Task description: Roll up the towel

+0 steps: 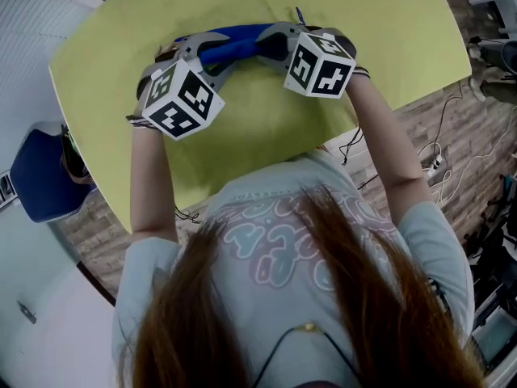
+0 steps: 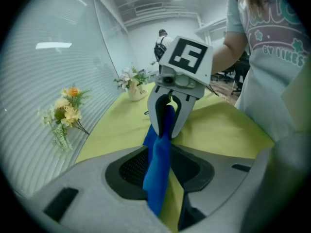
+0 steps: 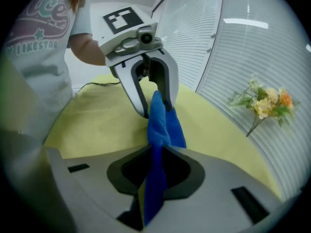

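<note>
- The towel (image 1: 238, 43) (bunched, blue) is clamped at either end by the left claw (image 1: 212, 45) and the right claw (image 1: 271, 39).
- Its long axis runs claw to claw over the tabletop (image 1: 266, 128).

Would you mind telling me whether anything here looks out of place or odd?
Only the towel: it is bunched into a narrow strand, pinched between the left gripper and right gripper over the table, not a neat roll. Nothing looks spilled or damaged.
</note>
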Demonstrator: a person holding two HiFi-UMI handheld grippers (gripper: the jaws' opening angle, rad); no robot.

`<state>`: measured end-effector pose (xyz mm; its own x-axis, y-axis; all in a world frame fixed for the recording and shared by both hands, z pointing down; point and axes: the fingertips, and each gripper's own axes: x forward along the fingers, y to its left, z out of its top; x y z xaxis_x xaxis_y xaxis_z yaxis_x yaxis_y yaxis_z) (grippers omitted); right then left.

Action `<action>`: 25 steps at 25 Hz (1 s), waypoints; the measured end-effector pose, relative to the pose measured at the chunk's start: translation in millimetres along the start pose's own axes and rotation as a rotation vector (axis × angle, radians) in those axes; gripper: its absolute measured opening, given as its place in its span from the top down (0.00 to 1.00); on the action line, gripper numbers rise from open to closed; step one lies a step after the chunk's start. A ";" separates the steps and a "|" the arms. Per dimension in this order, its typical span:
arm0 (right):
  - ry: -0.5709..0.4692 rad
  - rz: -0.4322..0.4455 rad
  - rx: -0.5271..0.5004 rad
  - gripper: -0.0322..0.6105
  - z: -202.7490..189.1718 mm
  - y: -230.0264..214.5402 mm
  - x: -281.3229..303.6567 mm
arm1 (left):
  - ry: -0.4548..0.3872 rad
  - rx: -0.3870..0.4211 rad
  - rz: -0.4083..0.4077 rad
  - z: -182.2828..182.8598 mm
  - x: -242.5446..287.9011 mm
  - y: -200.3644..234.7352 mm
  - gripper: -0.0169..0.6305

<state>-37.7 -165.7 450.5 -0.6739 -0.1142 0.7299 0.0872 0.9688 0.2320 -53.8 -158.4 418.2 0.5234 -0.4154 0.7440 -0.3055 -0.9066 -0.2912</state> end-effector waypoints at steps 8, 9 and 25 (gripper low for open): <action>-0.032 0.149 0.163 0.85 -2.6 -4.8 0.2 | 0.088 0.083 0.011 -12.9 15.6 -13.2 0.78; -0.038 0.170 0.185 0.85 -3.1 -6.1 0.7 | 0.091 0.094 0.013 -13.4 18.3 -13.2 0.78; -0.117 0.172 0.299 0.83 0.1 -33.9 -7.8 | 0.163 0.027 -0.086 -18.8 44.1 9.6 0.84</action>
<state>-35.5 -197.7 436.9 -0.7486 0.0655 0.6598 -0.0003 0.9951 -0.0990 -48.6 -184.0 459.5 0.4101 -0.3203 0.8539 -0.2424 -0.9409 -0.2364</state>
